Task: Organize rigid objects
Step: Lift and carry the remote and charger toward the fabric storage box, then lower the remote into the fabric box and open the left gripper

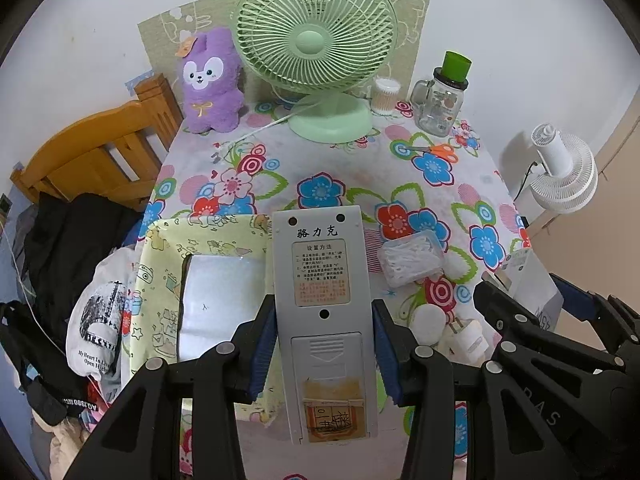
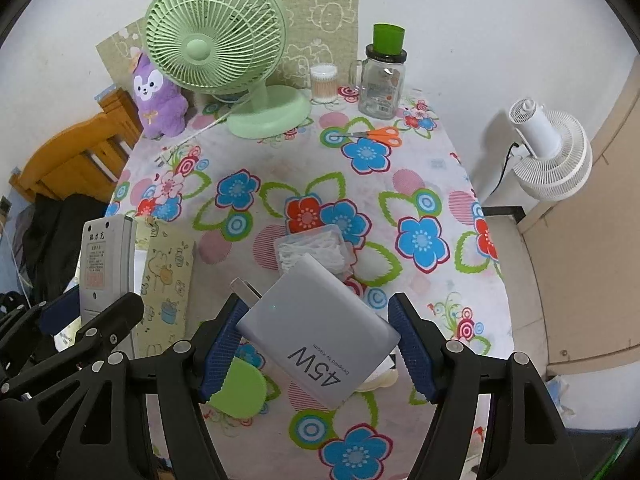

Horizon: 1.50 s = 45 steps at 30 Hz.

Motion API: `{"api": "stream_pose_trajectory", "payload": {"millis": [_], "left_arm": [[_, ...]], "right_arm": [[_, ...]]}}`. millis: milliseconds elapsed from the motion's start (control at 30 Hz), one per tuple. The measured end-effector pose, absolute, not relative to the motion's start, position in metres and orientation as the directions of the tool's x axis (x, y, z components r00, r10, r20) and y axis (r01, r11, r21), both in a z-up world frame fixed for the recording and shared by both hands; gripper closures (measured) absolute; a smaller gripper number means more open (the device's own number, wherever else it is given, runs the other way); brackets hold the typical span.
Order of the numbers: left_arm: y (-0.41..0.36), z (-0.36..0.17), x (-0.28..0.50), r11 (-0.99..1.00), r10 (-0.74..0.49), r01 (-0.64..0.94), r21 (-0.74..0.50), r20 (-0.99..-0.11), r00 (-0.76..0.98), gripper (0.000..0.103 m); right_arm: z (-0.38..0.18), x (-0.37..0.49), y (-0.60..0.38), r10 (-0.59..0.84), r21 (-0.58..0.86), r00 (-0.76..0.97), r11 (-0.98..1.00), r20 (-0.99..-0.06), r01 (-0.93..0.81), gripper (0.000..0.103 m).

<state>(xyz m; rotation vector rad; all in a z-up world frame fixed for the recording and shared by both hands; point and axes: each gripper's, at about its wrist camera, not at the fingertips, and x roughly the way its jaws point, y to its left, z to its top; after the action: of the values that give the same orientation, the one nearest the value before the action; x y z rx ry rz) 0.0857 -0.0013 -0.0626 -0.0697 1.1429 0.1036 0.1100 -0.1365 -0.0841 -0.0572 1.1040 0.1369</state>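
My left gripper (image 1: pixel 325 344) has its jaws clenched on the remote (image 1: pixel 322 300); my right gripper (image 2: pixel 316 350) grasps the charger (image 2: pixel 320 340) above the bench (image 2: pixel 420 184).

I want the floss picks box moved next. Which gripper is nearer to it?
Right. The right gripper, holding the charger, sits just before the floss picks box; the left gripper is farther left, by the yellow storage box.

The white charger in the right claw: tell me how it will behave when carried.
The charger looks rigid and boxy, so it probably won't flex. Its smooth casing sits skewed in the right claw, so it may twist or slip. Its flat faces mean rolling seems unlikely.
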Motion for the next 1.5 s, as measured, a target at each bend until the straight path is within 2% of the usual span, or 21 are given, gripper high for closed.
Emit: {"api": "stream_pose_trajectory", "payload": {"millis": [1033,1500], "left_arm": [[0.086,-0.086,0.071,0.997,0.024,-0.077,-0.006,-0.924,0.382,0.057],[0.106,-0.118,0.066,0.996,0.006,-0.087,-0.023,-0.946,0.323,0.058]], "right_arm": [[-0.099,0.100,-0.048,0.069,0.013,0.432,0.991,-0.899,-0.130,0.028],[-0.110,0.104,-0.002,0.084,-0.016,0.415,0.973,-0.906,-0.231,0.028]]}}
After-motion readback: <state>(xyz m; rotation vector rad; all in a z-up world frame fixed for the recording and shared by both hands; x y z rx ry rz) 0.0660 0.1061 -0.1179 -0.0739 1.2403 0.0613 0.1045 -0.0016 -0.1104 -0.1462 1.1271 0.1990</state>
